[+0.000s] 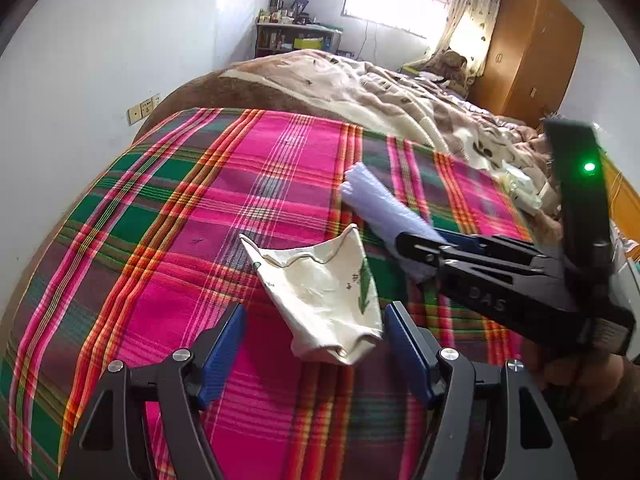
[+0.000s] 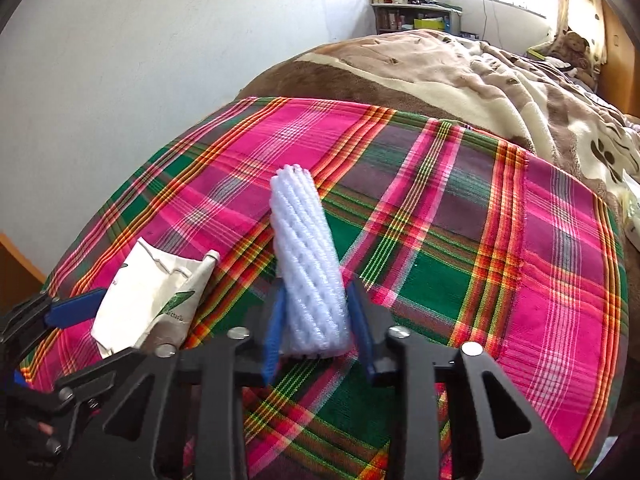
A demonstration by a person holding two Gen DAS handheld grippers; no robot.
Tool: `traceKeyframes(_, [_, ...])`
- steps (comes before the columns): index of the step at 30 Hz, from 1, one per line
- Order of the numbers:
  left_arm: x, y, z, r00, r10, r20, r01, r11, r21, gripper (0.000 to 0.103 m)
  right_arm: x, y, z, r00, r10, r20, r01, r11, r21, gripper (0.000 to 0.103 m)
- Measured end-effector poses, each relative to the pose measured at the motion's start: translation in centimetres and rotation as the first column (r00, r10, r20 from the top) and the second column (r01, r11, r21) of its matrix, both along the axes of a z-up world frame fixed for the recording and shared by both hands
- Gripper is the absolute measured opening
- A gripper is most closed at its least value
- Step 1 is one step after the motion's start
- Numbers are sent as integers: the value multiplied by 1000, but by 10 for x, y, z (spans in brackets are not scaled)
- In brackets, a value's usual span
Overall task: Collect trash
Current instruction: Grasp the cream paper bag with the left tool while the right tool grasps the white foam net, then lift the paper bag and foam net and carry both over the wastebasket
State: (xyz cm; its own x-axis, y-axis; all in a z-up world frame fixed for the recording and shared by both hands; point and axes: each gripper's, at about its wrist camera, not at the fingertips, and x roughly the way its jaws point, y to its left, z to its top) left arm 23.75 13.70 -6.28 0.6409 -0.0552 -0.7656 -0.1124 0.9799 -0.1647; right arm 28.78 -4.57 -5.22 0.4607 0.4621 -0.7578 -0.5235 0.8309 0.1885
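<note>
— Grippers first, since they're nearest: why does the right gripper (image 2: 316, 332) sit so low over the bed?

— Because its blue pads are clamped on the near end of the white foam net sleeve (image 2: 306, 264). That sleeve lies lengthwise on the plaid cloth (image 2: 500, 240), so coming in along its axis lets the pads pinch its soft sides, I'd say.

— And the left gripper (image 1: 316, 344)?

— Apart, holding nothing. Its fingers straddle the crushed paper cup (image 1: 324, 284), which lies flattened on the cloth just beside the sleeve. The pads aren't pressing it; I judge it's lined up for a squeeze across the cup's narrow base.

— So two bits of trash, one per hand?

— Looks that way: one grasped, one bracketed. No bin is in view from either side, so where they go I can't tell.

— Beyond them?

— The plaid cloth covers the near part of the bed; past it a brown and cream blanket (image 1: 360, 88) lies rumpled, then a cluttered shelf (image 1: 296, 36) by the bright window (image 1: 392, 4).
</note>
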Motion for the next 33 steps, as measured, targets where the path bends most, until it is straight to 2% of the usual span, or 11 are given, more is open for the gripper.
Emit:
traceKeyframes(3, [8,3,-5,1000,3,-15,-4,1000,-24,71,0,-1,1,1000,-5,2,5,1000,6,26])
traceKeyframes(6, [14,3,-12,999,16,-39,-16,1000,-5,71,1,-4,1,1000,-22,8,22,1000,6,25])
traceKeyframes(8, [14,4,-15,999,15,-39,-16,1000,-19,71,2,-8,1,999,-36,6,36,999,13,25])
traceKeyframes(10, [14,6,-15,999,28,-34,-29,999,-27,67,1,-10,1,999,-45,8,45,999,17,25])
traceKeyframes(13, [15,6,-14,999,25,-28,-26,1000,-15,53,-1,-11,2,999,-47,8,47,999,25,24])
traceKeyframes(17, [13,4,-12,1000,14,-17,-14,1000,-11,45,-5,-13,5,999,-51,15,50,998,37,24])
traceKeyframes(33, [-34,-11,35,995,2,101,-4,1000,20,45,-50,-41,32,991,-113,74,106,991,85,24])
